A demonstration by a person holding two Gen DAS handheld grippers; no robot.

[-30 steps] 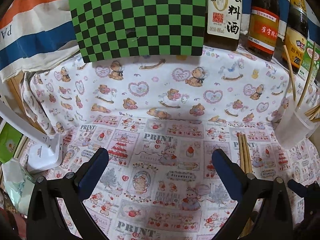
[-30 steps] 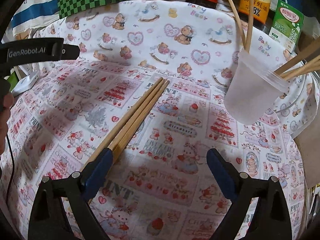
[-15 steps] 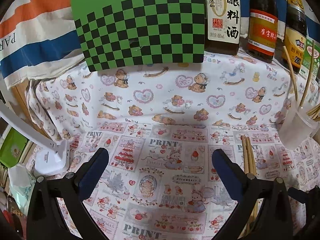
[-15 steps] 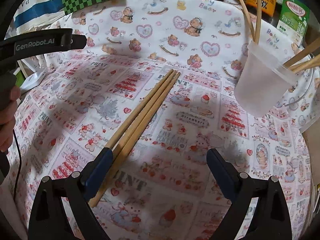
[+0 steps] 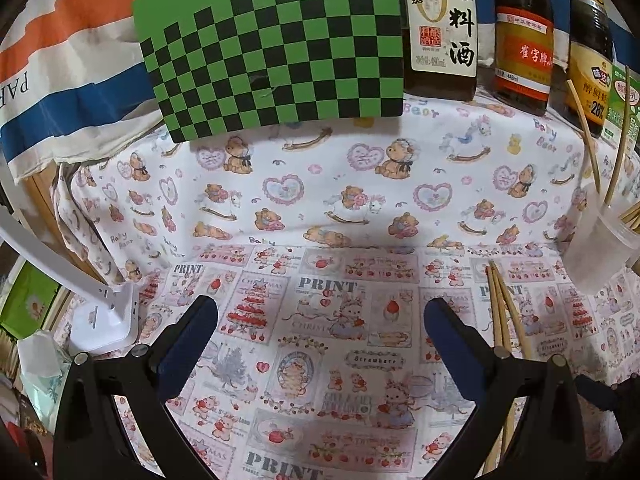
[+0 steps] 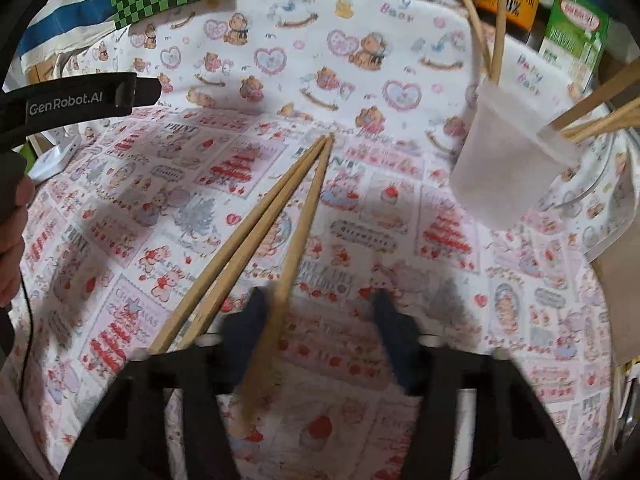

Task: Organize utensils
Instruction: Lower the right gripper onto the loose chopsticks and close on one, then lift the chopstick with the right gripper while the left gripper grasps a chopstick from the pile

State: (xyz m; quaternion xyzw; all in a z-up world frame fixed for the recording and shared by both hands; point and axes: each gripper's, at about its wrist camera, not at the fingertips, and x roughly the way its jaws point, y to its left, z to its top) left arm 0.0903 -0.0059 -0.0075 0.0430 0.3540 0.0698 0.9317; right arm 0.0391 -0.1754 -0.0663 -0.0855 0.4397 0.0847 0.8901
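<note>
Three wooden chopsticks [image 6: 256,232] lie on the patterned cloth, tips fanned toward the far side; they also show in the left wrist view [image 5: 506,312]. My right gripper [image 6: 320,320] sits low over their near ends, jaws partly closed and blurred; one chopstick [image 6: 288,276] runs between the fingers, which have a gap around it. A translucent plastic cup [image 6: 508,160] at the right holds several chopsticks; it also shows in the left wrist view [image 5: 600,240]. My left gripper [image 5: 320,324] is open and empty above the cloth, left of the chopsticks.
Sauce bottles [image 5: 440,28] and a green checkered board [image 5: 276,52] stand along the back. A white lamp base [image 5: 106,320] sits at the left edge. A green carton [image 6: 576,28] stands behind the cup. The left gripper's body [image 6: 72,100] shows at the left.
My right gripper has moved left over the chopsticks and its jaws have narrowed around one chopstick, which has swung away from the other two. My left gripper has pulled back slightly.
</note>
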